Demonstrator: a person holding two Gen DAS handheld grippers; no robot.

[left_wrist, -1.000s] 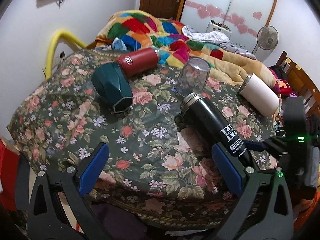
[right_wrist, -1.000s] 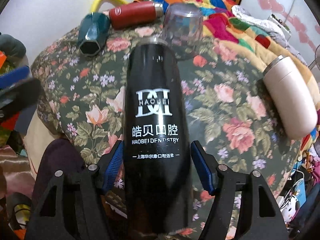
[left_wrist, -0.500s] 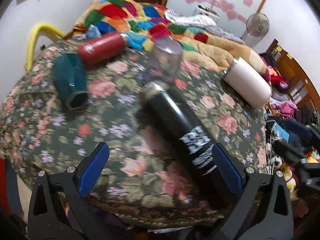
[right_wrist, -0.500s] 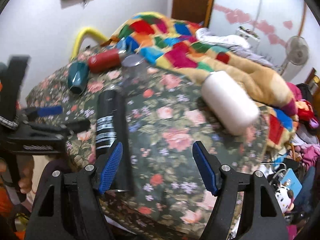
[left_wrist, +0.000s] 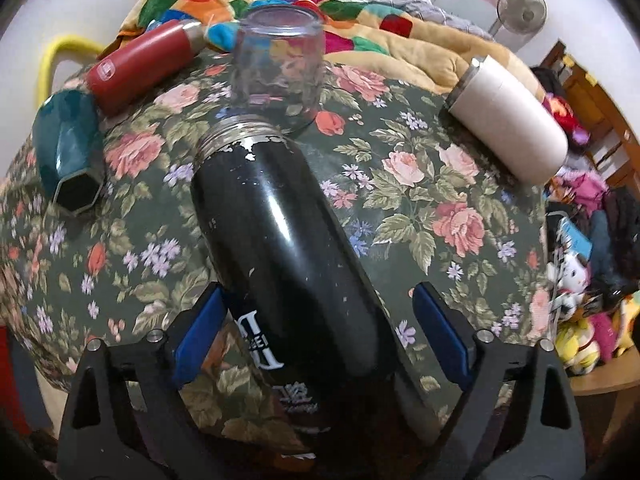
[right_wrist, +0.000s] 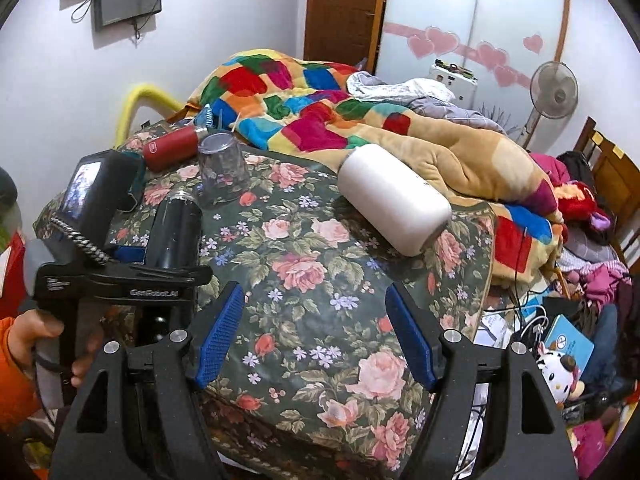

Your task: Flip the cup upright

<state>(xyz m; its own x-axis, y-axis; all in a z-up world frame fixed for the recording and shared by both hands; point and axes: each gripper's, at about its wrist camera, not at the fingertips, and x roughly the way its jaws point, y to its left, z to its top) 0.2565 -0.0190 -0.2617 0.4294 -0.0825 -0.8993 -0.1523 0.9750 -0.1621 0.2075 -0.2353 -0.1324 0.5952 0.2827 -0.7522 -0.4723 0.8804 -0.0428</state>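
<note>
Since 0.5 s ago my left gripper (left_wrist: 320, 328) has closed in on the black flask (left_wrist: 280, 240), which now lies btwn its blue pads, while my right gripper (right_wrist: 316, 332) has backed off w/ nothing btwn its fingers.

Left wrist view: jaws wide apart. Left pad (left_wrist: 198, 330) sits right at the flask's lower side, touching or nearly, can't tell; right pad (left_wrist: 438, 330) is clear of it w/ a visible gap. Flask lies on its side on the floral cloth (left_wrist: 400, 200), threaded steel mouth pointing away from me toward the clear glass cup (left_wrist: 276, 64), which stands mouth-down just beyond it. Can't see inside the flask. Glass cup looks empty. Teal hexagonal cup (left_wrist: 66, 152) lies on its side far left, open end toward me, dark inside. Red bottle (left_wrist: 140, 66) lies behind it. White tumbler (left_wrist: 510, 120) lies on its side at right, well apart from the flask.

Right wrist view: jaws wide apart over bare floral cloth (right_wrist: 320, 300), gripping nothing. Left gripper (right_wrist: 120, 272) shows at left, straddling the black flask (right_wrist: 172, 232). White tumbler (right_wrist: 394, 198) lies ahead, base toward me. Glass cup (right_wrist: 222, 174) inverted beyond flask; red bottle (right_wrist: 172, 152) behind.
</note>
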